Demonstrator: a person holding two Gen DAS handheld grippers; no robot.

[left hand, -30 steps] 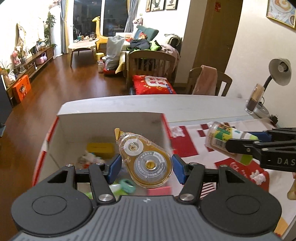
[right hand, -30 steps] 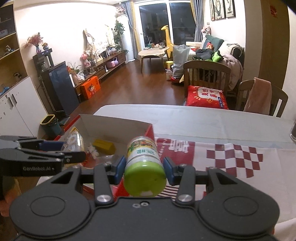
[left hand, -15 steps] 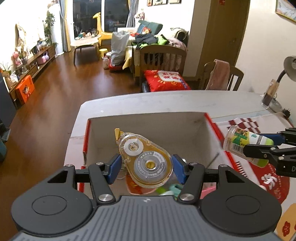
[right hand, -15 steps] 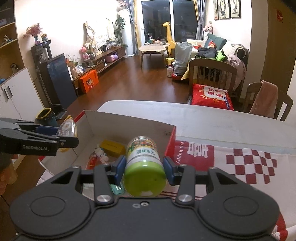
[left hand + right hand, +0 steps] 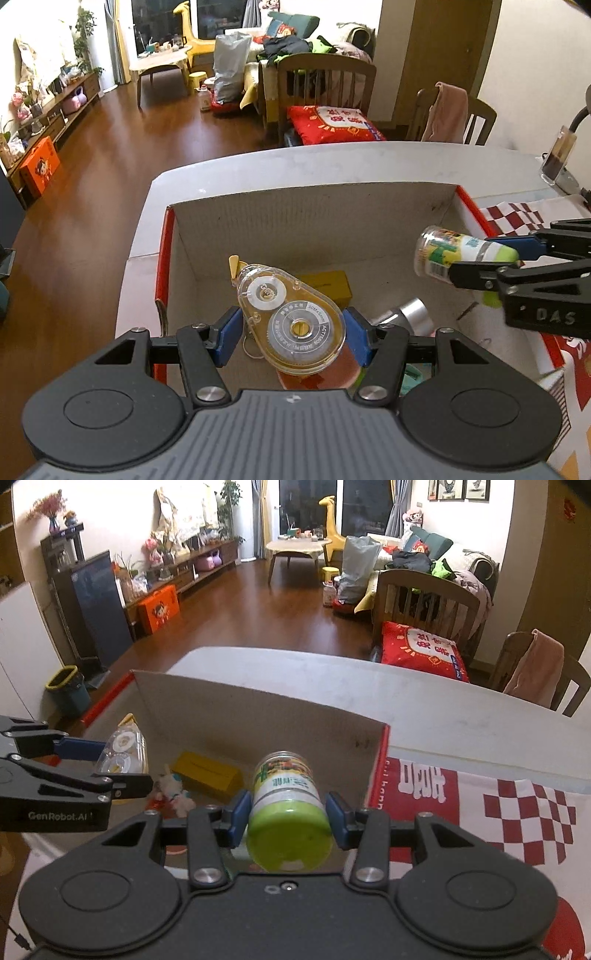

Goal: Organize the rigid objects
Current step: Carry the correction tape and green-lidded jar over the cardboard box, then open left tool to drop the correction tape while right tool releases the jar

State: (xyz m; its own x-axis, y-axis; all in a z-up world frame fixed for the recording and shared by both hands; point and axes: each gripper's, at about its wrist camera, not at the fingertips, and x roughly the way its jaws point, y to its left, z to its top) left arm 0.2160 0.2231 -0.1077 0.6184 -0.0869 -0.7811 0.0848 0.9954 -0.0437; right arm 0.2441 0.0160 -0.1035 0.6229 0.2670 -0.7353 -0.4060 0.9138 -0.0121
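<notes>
My left gripper [image 5: 291, 334] is shut on a clear yellow correction tape dispenser [image 5: 291, 319] and holds it over the open cardboard box [image 5: 314, 218]. My right gripper [image 5: 284, 819] is shut on a small jar with a green lid [image 5: 286, 812], also above the box. The left wrist view shows the jar [image 5: 461, 253] at the right, held over the box's right side. From the right wrist, the tape dispenser [image 5: 123, 751] appears at the left. Inside the box lie a yellow block [image 5: 208, 773], a small toy figure [image 5: 171, 790] and a silver cylinder [image 5: 410, 317].
The box stands on a white table [image 5: 424, 701] beside a red and white patterned cloth [image 5: 517, 808]. A desk lamp base [image 5: 557, 162] sits at the table's far right. Wooden chairs [image 5: 424, 598] stand beyond the table's far edge.
Both grippers have moved forward and down over the box, still holding their objects. The box interior now fills more of each view.
</notes>
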